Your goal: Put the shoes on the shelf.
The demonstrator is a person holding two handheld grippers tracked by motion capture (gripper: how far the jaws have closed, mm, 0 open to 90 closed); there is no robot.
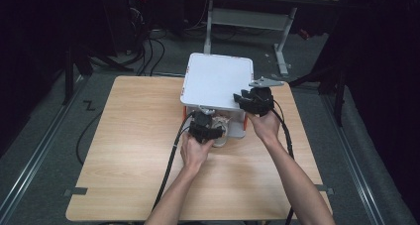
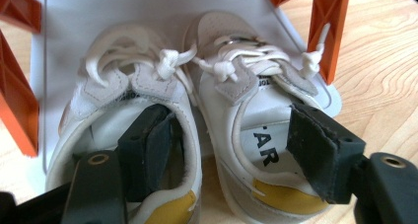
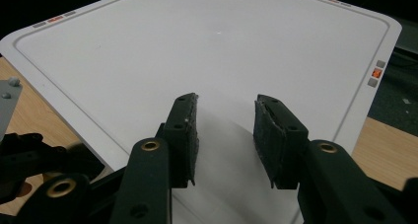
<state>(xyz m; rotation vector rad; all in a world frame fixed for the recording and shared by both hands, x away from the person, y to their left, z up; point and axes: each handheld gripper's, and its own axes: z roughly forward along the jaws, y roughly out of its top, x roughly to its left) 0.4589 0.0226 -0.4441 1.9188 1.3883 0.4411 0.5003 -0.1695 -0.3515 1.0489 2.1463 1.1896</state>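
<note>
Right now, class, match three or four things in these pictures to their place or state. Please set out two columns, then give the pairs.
1. pair of shoes
2. left gripper
3. right gripper
4. rack legs

A. orange
B. open above the white top shelf
C. on the lower shelf
D. one jaw inside each shoe

Pairs: 1-C, 2-D, 3-B, 4-A

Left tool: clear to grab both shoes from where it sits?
Probably yes. The left tool straddles the adjoining heel walls of the shoes, one pad inside each shoe, nothing between. The orange legs stand clear.
</note>
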